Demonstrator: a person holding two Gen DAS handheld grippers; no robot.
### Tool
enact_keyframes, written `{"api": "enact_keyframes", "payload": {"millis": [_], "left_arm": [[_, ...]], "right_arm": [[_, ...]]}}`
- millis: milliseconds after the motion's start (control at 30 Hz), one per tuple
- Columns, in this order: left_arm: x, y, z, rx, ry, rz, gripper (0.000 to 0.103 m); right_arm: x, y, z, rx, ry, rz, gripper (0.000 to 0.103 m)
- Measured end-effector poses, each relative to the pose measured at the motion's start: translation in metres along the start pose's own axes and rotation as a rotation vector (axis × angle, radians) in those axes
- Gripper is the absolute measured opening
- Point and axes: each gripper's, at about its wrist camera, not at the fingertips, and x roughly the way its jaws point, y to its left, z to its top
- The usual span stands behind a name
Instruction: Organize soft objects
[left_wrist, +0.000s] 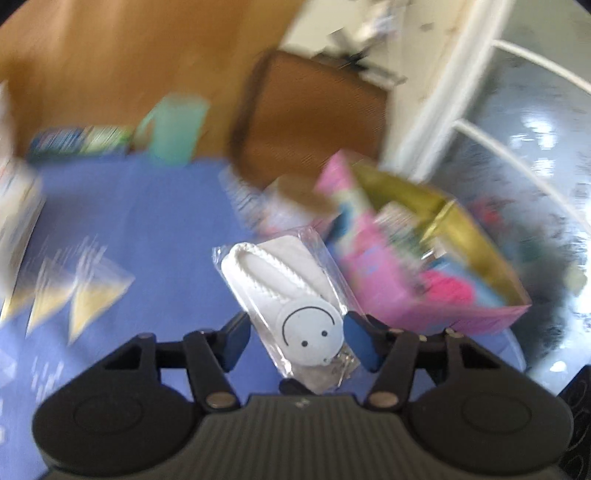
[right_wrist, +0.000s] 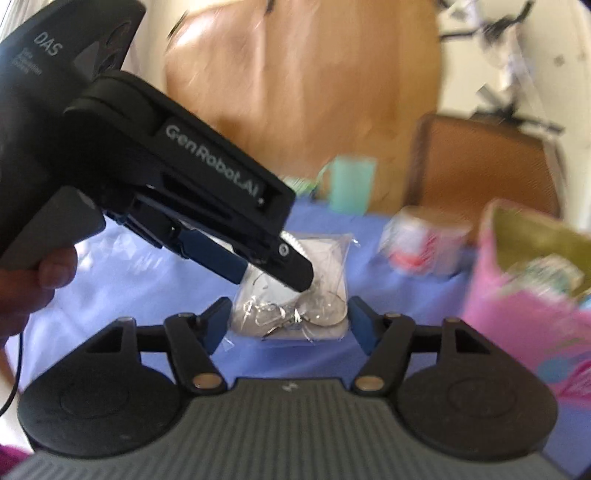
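**Bagged smiley charm sits between two grippers on blue cloth**

While both views blur w/ motion, the surface reads clearly: a blue tablecloth (left_wrist: 155, 221) over a table, w/ a wood floor (left_wrist: 110, 55) behind and a brown chair (left_wrist: 314, 122) near a white door frame (left_wrist: 439, 110). A teal mug (left_wrist: 177, 129) stands at the cloth's far edge. At right, a pink box (left_wrist: 406, 280) w/ gold lining holds colourful items too blurred to name. The clear packet (left_wrist: 295, 295), w/ a white smiley-face piece, cord and metal rings inside, lies on the cloth just beside that box. The left gripper (left_wrist: 295, 339) has fingers spread apart on either side of the packet; touching or not, can't tell. The right gripper (right_wrist: 286, 323) is likewise spread wide, packet between its blue pads (right_wrist: 364, 328), nothing clamped.
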Motion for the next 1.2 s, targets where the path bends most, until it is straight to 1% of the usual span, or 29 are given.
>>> {"api": "enact_keyframes", "payload": {"millis": [67, 167, 267, 333, 367, 400, 467, 500, 533, 567, 600, 633, 667, 767, 800, 867, 1000, 1067, 1167, 1200], "left_arm": [[0.006, -0.025, 0.018, 0.066, -0.026, -0.031, 0.056], [0.027, -0.066, 0.041, 0.158, -0.047, -0.098, 0.056], [0.063, -0.101, 0.062, 0.204, -0.037, -0.159, 0.056], [0.083, -0.124, 0.069, 0.230, -0.024, -0.176, 0.056], [0.095, -0.134, 0.073, 0.251, -0.024, -0.175, 0.057], [0.107, -0.145, 0.076, 0.282, -0.036, -0.153, 0.058], [0.126, -0.162, 0.079, 0.334, -0.070, -0.067, 0.059], [0.131, -0.166, 0.079, 0.339, -0.071, -0.040, 0.059], [0.134, -0.166, 0.079, 0.331, -0.067, -0.030, 0.059], [0.136, -0.163, 0.077, 0.314, -0.057, -0.035, 0.059], [0.134, -0.160, 0.076, 0.302, -0.049, -0.043, 0.061], [0.134, -0.158, 0.073, 0.298, -0.042, -0.037, 0.064], [0.134, -0.158, 0.069, 0.300, -0.038, -0.014, 0.065], [0.129, -0.154, 0.061, 0.323, -0.021, 0.051, 0.066], [0.124, -0.153, 0.059, 0.329, -0.019, 0.060, 0.067], [0.115, -0.150, 0.052, 0.338, -0.022, 0.076, 0.075], [0.092, -0.146, 0.040, 0.348, -0.042, 0.105, 0.079], [0.079, -0.140, 0.035, 0.337, -0.055, 0.118, 0.088], [0.059, -0.130, 0.029, 0.313, -0.086, 0.136, 0.097], [0.051, -0.127, 0.027, 0.307, -0.099, 0.147, 0.099]], "right_arm": [[-0.013, -0.014, 0.010, 0.010, -0.066, -0.064, 0.070], [-0.032, -0.043, 0.023, 0.023, -0.127, -0.167, 0.071], [-0.044, -0.078, 0.029, 0.036, -0.149, -0.268, 0.071], [-0.048, -0.105, 0.031, 0.060, -0.135, -0.324, 0.071], [-0.048, -0.120, 0.033, 0.073, -0.120, -0.351, 0.071], [-0.046, -0.136, 0.034, 0.083, -0.099, -0.383, 0.071], [-0.034, -0.167, 0.034, 0.097, -0.029, -0.454, 0.073], [-0.025, -0.184, 0.033, 0.103, 0.023, -0.485, 0.072], [-0.018, -0.194, 0.031, 0.116, 0.049, -0.511, 0.072], [-0.016, -0.206, 0.028, 0.146, 0.058, -0.534, 0.072], [-0.019, -0.214, 0.024, 0.180, 0.059, -0.533, 0.072], [-0.025, -0.219, 0.021, 0.211, 0.047, -0.514, 0.072], [-0.031, -0.221, 0.018, 0.233, 0.029, -0.501, 0.072], [-0.040, -0.216, 0.013, 0.251, 0.006, -0.505, 0.071], [-0.044, -0.214, 0.012, 0.270, -0.005, -0.499, 0.069], [-0.053, -0.210, 0.011, 0.319, -0.031, -0.484, 0.067], [-0.073, -0.192, 0.005, 0.390, -0.076, -0.476, 0.067], [-0.078, -0.188, 0.006, 0.406, -0.085, -0.480, 0.067], [-0.089, -0.183, 0.008, 0.461, -0.104, -0.480, 0.067], [-0.092, -0.182, 0.008, 0.484, -0.109, -0.478, 0.067]]}}
